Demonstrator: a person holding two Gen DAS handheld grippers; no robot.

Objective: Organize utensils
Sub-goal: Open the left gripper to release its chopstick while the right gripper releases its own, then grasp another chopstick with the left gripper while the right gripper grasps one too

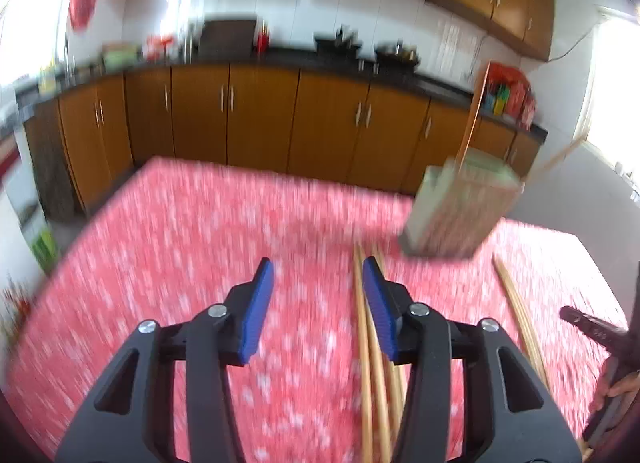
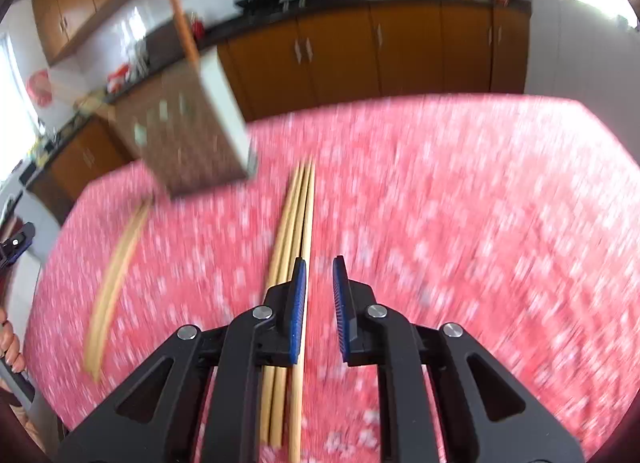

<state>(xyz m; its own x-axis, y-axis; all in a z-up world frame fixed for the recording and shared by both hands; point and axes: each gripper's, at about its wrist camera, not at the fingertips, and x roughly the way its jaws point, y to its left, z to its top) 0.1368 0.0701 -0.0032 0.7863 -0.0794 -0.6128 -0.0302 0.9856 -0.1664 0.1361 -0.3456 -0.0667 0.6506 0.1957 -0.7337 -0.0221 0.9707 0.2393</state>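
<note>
Several wooden chopsticks (image 1: 365, 327) lie lengthwise on the red flowered tablecloth (image 1: 200, 263), passing under the right finger of my left gripper (image 1: 318, 263), which is open with nothing between its blue pads. A second pair of chopsticks (image 1: 520, 311) lies further right. The greenish-brown chopstick holder (image 1: 460, 215) stands beyond, with sticks poking out of it. In the right wrist view my right gripper (image 2: 320, 263) hangs over the same bundle of chopsticks (image 2: 294, 215). Its jaws stand narrowly apart, and one stick shows in the gap beside the left pad, unpressed. The holder (image 2: 192, 135) is at upper left.
Brown kitchen cabinets (image 1: 260, 115) under a dark counter run behind the table. The other pair of chopsticks (image 2: 116, 275) lies left of my right gripper. A person's hand (image 2: 10, 343) and the left gripper (image 2: 16, 243) show at the left edge. Both views are motion-blurred.
</note>
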